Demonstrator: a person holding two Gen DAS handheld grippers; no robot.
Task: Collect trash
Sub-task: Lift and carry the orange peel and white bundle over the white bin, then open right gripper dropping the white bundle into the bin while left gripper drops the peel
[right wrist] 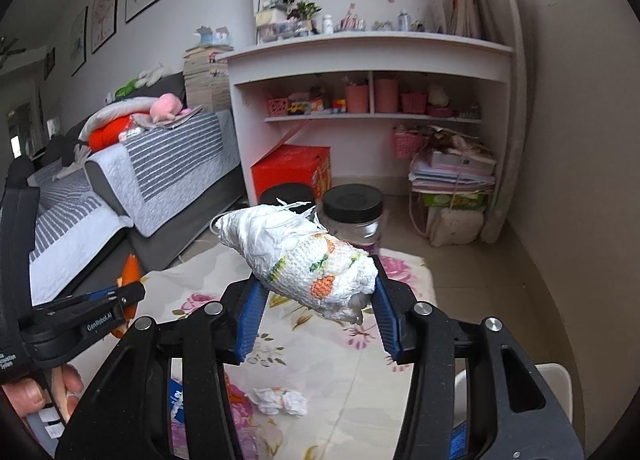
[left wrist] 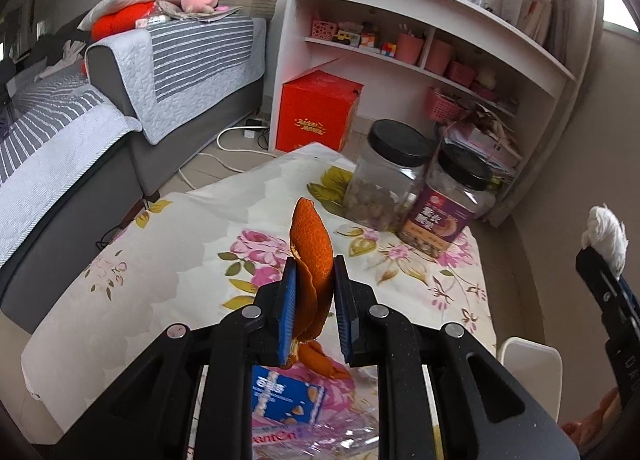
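Note:
My left gripper [left wrist: 315, 262] is shut on an orange peel [left wrist: 314, 248] that sticks up between its blue pads, held above the floral-cloth table [left wrist: 180, 244]. More peel [left wrist: 320, 360] lies on the cloth under the jaws. My right gripper [right wrist: 318, 280] is shut on a crumpled white paper towel with an orange print [right wrist: 308, 260], also lifted over the table. The towel [left wrist: 606, 234] and right gripper show at the right edge of the left wrist view. In the right wrist view the left gripper [right wrist: 124, 296] with the peel [right wrist: 131, 270] is at the left.
A small crumpled tissue [right wrist: 280, 400], a blue packet [left wrist: 286, 400] and clear plastic wrap [left wrist: 320, 436] lie on the cloth. Two black-lidded jars [left wrist: 386, 175] [left wrist: 448, 199] stand at the table's far side. A white bin rim [left wrist: 532, 364], grey sofa [left wrist: 120, 99], red box [left wrist: 316, 111] and shelves surround.

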